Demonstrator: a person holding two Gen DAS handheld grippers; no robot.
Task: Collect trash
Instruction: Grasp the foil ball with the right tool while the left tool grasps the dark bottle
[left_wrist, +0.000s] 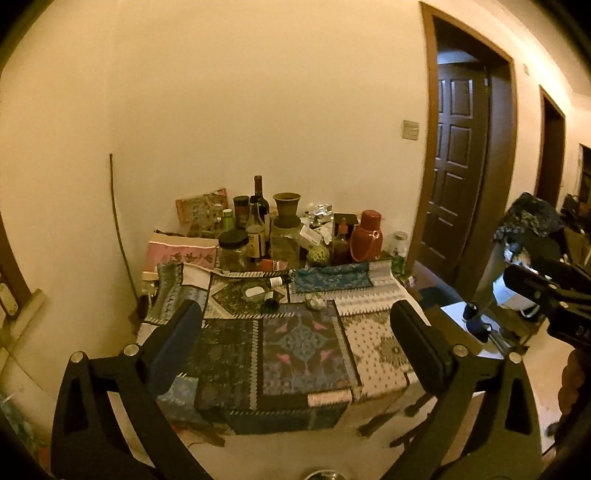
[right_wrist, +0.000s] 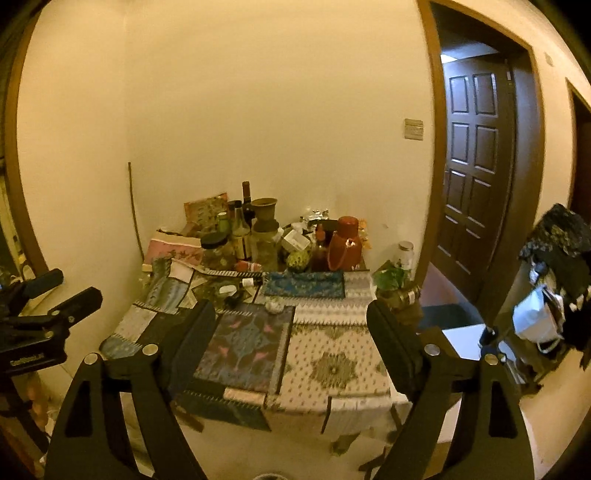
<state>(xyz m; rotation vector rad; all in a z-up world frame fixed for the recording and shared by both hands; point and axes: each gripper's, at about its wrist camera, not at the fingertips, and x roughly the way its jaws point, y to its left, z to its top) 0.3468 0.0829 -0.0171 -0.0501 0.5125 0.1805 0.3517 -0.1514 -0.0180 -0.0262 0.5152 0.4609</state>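
Both grippers, the left gripper (left_wrist: 295, 317) and the right gripper (right_wrist: 291, 317), are held level short of the cloth-covered bench (left_wrist: 376, 354), jaws spread wide and empty. A crumpled wad of trash (left_wrist: 315, 302) is seen mid-bench, beyond both jaws, near small bottles (left_wrist: 270, 299)

Little can be read; the pink bag (left_wrist: 181, 254) at the back left of the counter (left_wrist: 373, 354) carries dark red characters, too blurred to make out; the brown bottle (left_wrist: 256, 242) has a pale label with illegible print; the red tube (left_wrist: 271, 264) shows white letters that cannot be read; the left gripper (right_wrist: 55, 295) body bears a small white word, unreadable
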